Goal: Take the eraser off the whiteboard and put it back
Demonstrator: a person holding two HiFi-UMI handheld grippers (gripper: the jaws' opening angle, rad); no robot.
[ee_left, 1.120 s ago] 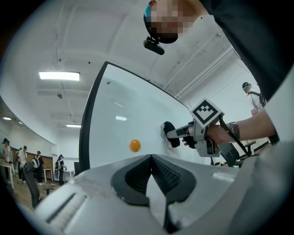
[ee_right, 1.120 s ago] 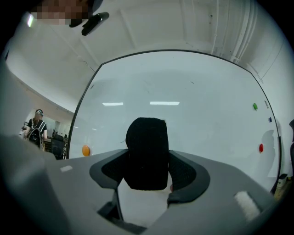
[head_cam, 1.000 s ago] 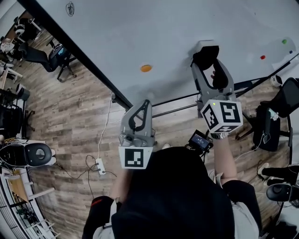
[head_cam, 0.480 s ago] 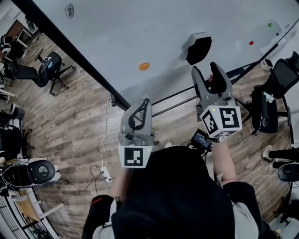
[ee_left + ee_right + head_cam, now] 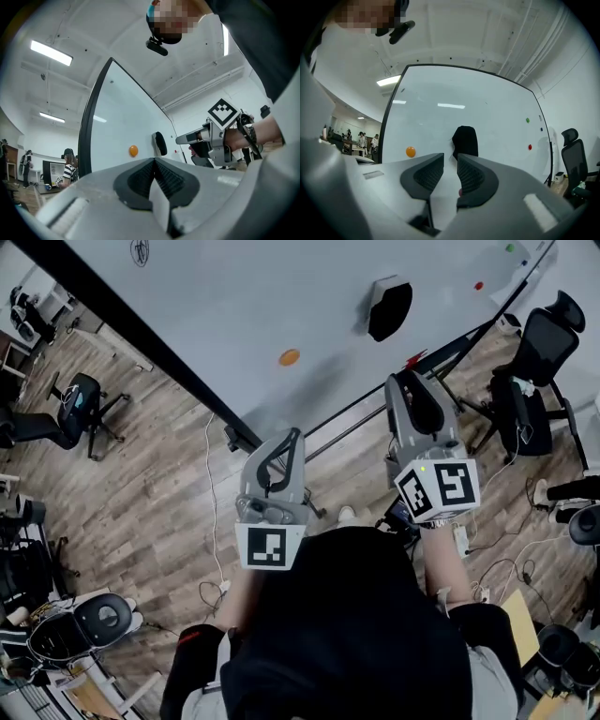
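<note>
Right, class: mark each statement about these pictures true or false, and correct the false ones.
1. The eraser sits on the whiteboard. True.
2. The right gripper holds the eraser. False: its jaws have just been closing and stand slightly apart with nothing between them; the eraser is on the board, apart from them.
3. The left gripper's jaws are together and empty. True.
4. In the head view, the orange magnet lies to the right of the eraser. False: it lies to the eraser's left and lower in the picture.
</note>
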